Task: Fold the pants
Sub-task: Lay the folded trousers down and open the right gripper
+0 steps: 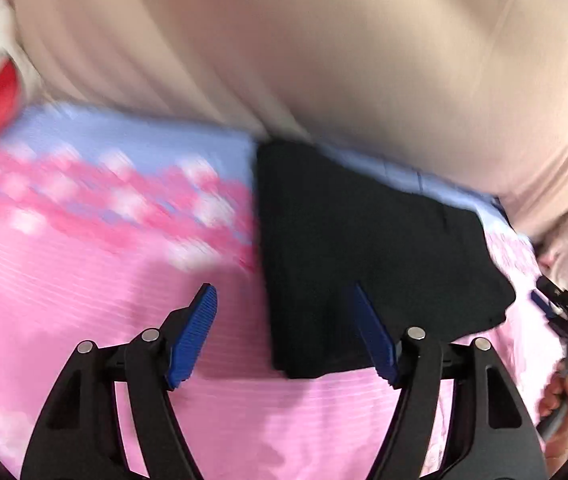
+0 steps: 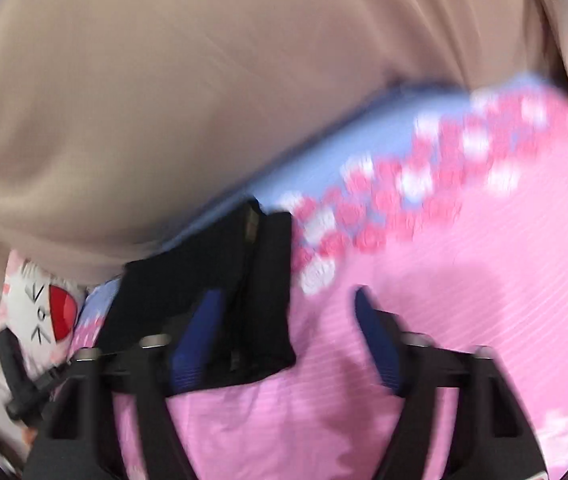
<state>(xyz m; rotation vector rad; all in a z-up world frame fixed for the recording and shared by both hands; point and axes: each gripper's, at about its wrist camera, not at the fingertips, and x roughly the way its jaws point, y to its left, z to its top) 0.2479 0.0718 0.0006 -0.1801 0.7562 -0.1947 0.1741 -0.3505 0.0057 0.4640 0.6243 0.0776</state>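
Left wrist view: left gripper (image 1: 284, 332) spread wide, empty, over the pink bedspread (image 1: 84, 280); right gripper (image 2: 284, 336) likewise released. Beyond, black pants (image 1: 363, 248) lie folded compactly (soft, limp, light); grasp stacked edges together.

We see a pink ribbed bedsheet (image 1: 84, 280) with a lavender band of pink and white flowers (image 2: 403, 168). Behind it hangs a beige curtain-like fabric (image 1: 284, 40). A white cartoon-face pillow with red patch (image 2: 50, 308) lies alongside.
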